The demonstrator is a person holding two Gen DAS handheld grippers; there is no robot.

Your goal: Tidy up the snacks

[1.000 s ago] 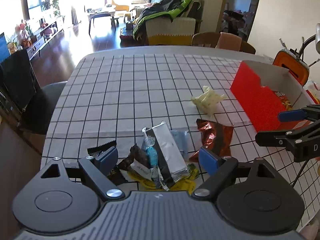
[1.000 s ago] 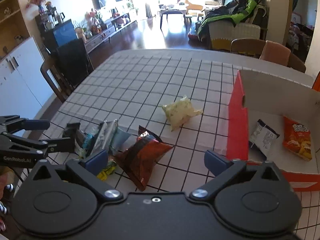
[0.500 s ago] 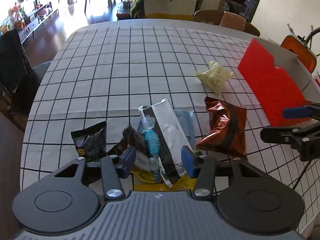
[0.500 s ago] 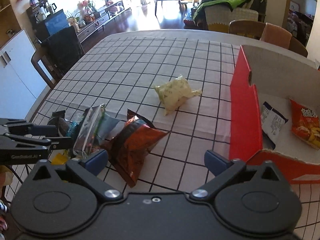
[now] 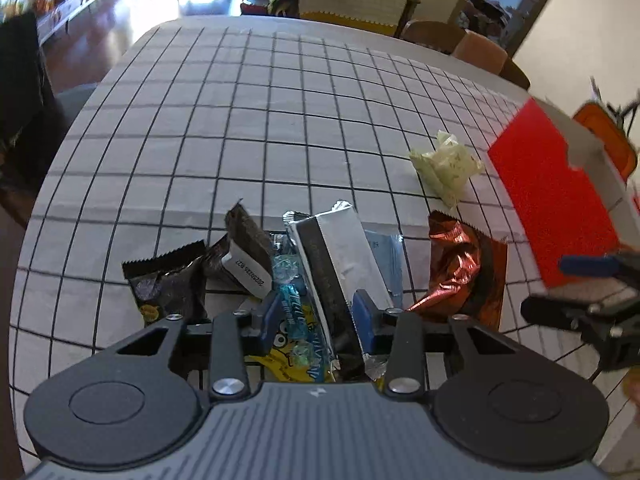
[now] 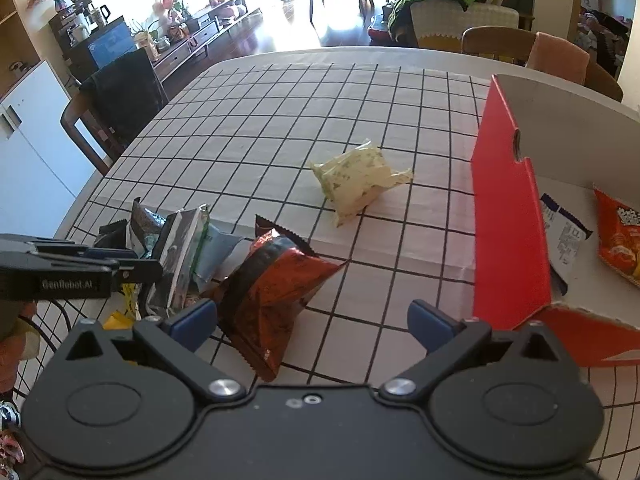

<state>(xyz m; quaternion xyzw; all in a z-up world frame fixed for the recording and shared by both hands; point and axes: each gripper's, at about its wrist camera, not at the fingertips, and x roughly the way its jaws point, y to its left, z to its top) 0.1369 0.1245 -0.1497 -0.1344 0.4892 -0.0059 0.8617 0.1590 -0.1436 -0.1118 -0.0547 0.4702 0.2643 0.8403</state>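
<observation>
Snacks (image 5: 320,280) lie in a heap at the near table (image 5: 240,120) edge, so my left gripper (image 5: 316,312) pinches the silver packet (image 5: 336,256) to lift it, while my right gripper (image 6: 312,320) waits wide apart by the red box (image 6: 508,220).

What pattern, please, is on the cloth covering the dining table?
The tablecloth is white with a grid of thin black lines; the right wrist view shows it best.

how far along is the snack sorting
Early. Done: two packets lie in the red box, an orange bag and a white packet. In hand: left tongs straddle the silver packet, partly closed. Left: the pile, red-brown bag, pale green bag. Right tongs open.
</observation>
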